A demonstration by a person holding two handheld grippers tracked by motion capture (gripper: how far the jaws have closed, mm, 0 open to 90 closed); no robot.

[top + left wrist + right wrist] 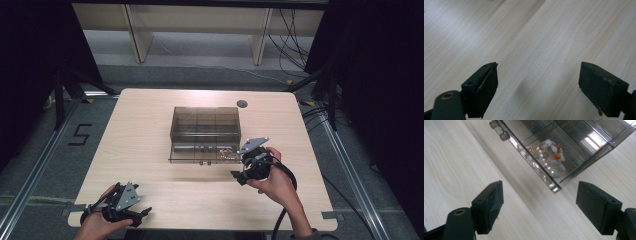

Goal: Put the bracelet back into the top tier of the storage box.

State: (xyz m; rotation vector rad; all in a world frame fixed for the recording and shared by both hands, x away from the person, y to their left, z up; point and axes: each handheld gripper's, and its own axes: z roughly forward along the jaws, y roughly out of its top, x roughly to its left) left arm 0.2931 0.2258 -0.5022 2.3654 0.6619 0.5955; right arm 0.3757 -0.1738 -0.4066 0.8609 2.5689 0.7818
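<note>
The right tongs are hovering wide open and empty, just beside the front right corner of the pulled-out drawer of the smoked clear organizer box at the middle of the counter. A beaded bracelet is lying in the drawer's right compartment. The step in hand is probably closing the drawer: the push should be going squarely against the drawer front, near the knobs, so it is not skewing. The left tongs are resting open and empty at the counter's near left edge.

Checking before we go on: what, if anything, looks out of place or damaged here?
Nothing is spilled or broken. The box has its drawer pulled out, with the beads lying inside it. Both grippers are open and hold nothing.
</note>
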